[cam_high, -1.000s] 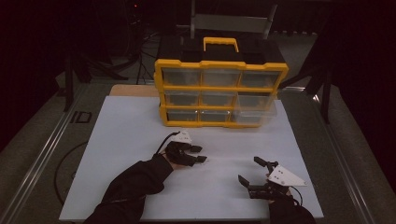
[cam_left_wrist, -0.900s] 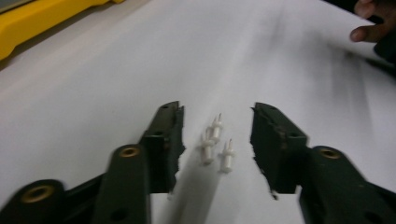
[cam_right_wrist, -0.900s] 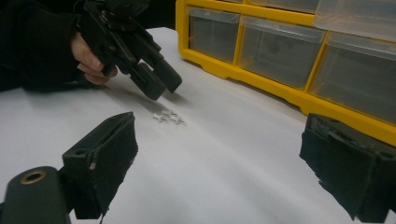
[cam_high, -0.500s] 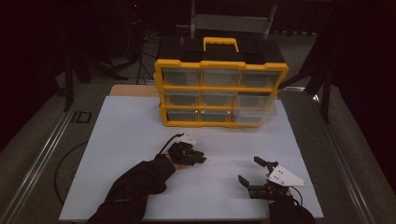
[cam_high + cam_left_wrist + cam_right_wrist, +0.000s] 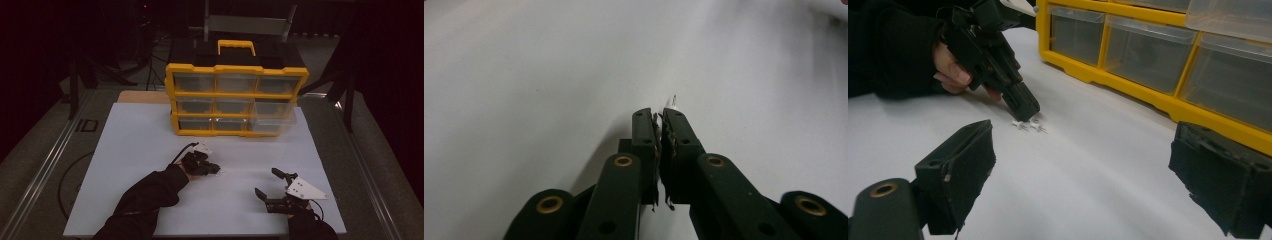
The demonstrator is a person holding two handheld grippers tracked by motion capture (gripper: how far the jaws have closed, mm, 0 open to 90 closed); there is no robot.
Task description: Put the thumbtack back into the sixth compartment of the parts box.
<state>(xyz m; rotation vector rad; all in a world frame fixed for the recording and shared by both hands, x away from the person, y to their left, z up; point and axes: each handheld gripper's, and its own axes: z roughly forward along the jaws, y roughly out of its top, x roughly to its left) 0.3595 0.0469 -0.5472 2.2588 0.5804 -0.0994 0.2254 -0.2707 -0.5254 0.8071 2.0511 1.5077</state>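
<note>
Left gripper [image 5: 216,169] has just closed, jaws clamped on a small white clip [image 5: 672,102] near mid-board [image 5: 150,150]; a second clip [image 5: 1020,124] lies beside. Right gripper [image 5: 266,184] gapes, idle. Pick step; next: lift toward organizer [image 5: 235,97].

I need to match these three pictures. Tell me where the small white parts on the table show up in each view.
High view: the small white parts lie just right of the left tool, on the white table.
Left gripper view: one white tip pokes out above the shut jaws.
Right gripper view: upper left of centre, at the left tool's tip.
Shared landmark: the left tool's black jaws.
</note>
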